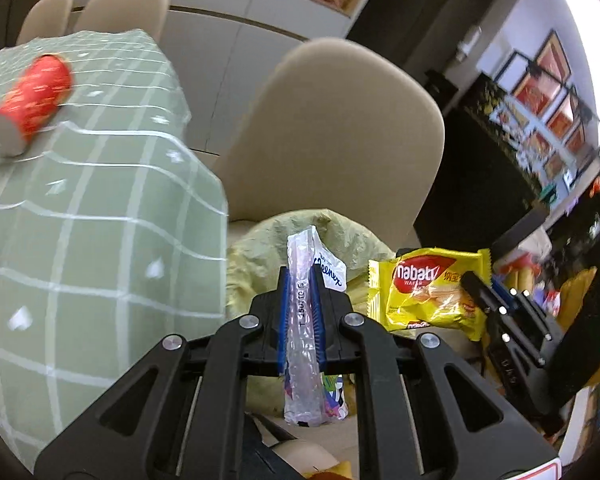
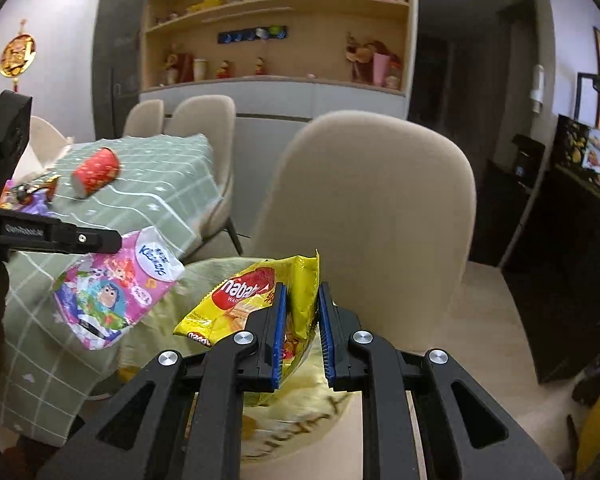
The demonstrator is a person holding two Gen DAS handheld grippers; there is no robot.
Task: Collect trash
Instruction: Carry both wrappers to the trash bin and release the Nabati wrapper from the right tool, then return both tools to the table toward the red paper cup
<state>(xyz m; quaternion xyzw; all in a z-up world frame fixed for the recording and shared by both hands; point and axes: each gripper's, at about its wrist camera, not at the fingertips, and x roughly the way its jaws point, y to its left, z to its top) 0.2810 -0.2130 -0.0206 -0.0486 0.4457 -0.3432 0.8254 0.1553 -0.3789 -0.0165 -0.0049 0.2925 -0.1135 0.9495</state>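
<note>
My left gripper [image 1: 300, 280] is shut on a pink Kleenex tissue pack [image 1: 304, 320]. In the right wrist view the pack [image 2: 112, 296] hangs from that gripper [image 2: 114, 242] beside the table's corner. My right gripper [image 2: 302, 296] is shut on a yellow Nabati wafer wrapper [image 2: 236, 308]. From the left wrist view the wrapper [image 1: 428, 292] sits at the right, with the right gripper [image 1: 474, 286] on its edge. Both items hover over a pale yellow-green bag [image 1: 260, 244] on a chair seat; the bag [image 2: 300, 416] lies under my right fingers. A red paper cup [image 1: 34, 100] lies on its side on the table.
The table has a green checked cloth [image 1: 100, 240] that hangs down on the left. A beige chair back [image 2: 380, 200] rises just behind the bag. More colourful wrappers [image 2: 32, 192] lie at the table's far left. Dark cabinets [image 2: 560, 260] stand to the right.
</note>
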